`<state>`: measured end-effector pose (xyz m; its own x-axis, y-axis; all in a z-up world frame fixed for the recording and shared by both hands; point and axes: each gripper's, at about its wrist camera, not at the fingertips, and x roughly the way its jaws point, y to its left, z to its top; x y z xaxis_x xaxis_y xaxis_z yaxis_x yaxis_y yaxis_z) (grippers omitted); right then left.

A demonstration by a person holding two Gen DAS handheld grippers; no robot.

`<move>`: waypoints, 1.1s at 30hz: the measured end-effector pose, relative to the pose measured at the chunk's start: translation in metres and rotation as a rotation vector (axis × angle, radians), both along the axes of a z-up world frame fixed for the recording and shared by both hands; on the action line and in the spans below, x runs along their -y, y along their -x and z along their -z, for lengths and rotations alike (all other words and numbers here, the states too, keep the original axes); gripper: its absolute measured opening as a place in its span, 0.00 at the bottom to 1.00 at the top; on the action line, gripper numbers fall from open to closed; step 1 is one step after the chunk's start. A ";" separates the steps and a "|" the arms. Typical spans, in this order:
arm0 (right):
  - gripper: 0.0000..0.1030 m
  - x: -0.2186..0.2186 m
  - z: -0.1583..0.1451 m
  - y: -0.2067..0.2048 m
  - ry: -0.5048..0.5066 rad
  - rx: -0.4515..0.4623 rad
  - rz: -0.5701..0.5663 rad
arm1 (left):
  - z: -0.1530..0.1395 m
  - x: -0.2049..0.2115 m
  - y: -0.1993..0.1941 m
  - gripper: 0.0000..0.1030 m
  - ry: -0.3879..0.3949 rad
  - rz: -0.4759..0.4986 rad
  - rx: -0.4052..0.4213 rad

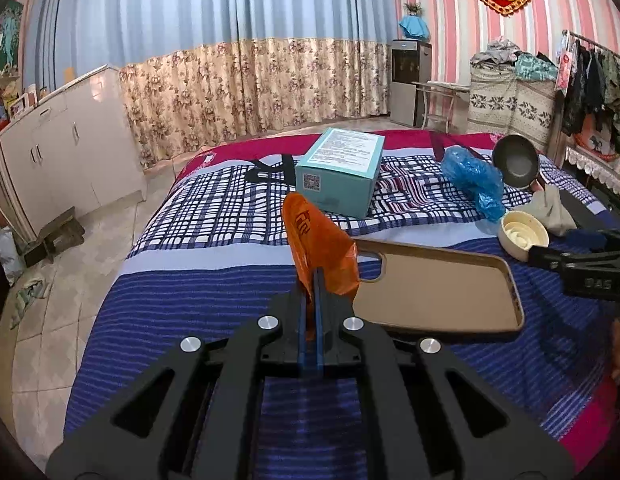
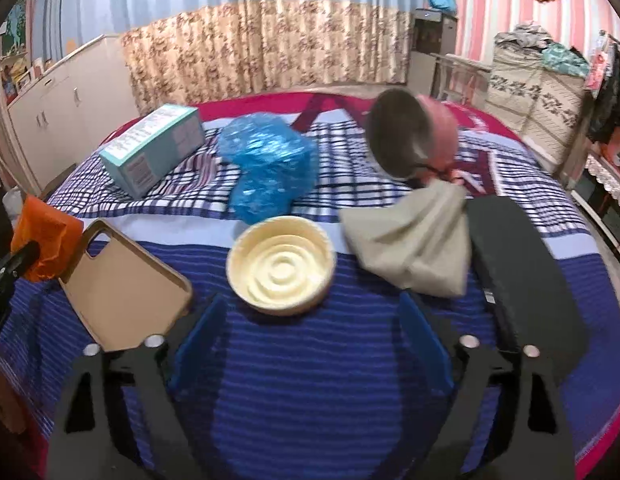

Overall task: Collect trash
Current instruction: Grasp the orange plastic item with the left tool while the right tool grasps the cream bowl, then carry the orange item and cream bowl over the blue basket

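My left gripper point(image 1: 310, 280) is shut on an orange plastic bag point(image 1: 320, 246) and holds it above the bed; the bag also shows at the left edge of the right wrist view point(image 2: 45, 236). My right gripper point(image 2: 307, 312) is open and empty, just in front of a cream round lid point(image 2: 281, 266), which also shows in the left wrist view point(image 1: 522, 235). A crumpled blue plastic bag point(image 2: 267, 168) lies behind the lid, also seen from the left wrist point(image 1: 476, 180). A teal cardboard box point(image 1: 338, 170) lies further back.
A tan phone case point(image 1: 434, 290) lies on the striped and checked bedspread point(image 1: 189, 308). A beige cloth point(image 2: 414, 240), a black flat case point(image 2: 522, 276) and a pink pot point(image 2: 410, 136) lie to the right. White cabinets point(image 1: 65, 148) and tiled floor are left of the bed.
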<state>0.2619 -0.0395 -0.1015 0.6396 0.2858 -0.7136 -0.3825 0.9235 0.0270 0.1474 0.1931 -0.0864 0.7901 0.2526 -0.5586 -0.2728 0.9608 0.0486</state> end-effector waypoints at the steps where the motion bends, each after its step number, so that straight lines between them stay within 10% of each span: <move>1: 0.77 -0.005 0.001 -0.003 0.004 -0.008 -0.007 | 0.000 -0.001 0.000 0.02 0.005 0.000 0.000; 4: 0.56 -0.016 0.006 -0.008 0.022 -0.030 -0.034 | 0.004 -0.005 -0.003 0.02 0.024 -0.006 -0.016; 20: 0.56 0.098 -0.040 0.078 -0.013 0.172 0.030 | -0.008 0.006 -0.005 0.02 0.038 -0.013 -0.028; 33: 0.56 0.277 -0.069 0.118 -0.086 0.235 0.340 | -0.048 0.116 -0.021 0.02 0.016 0.187 0.041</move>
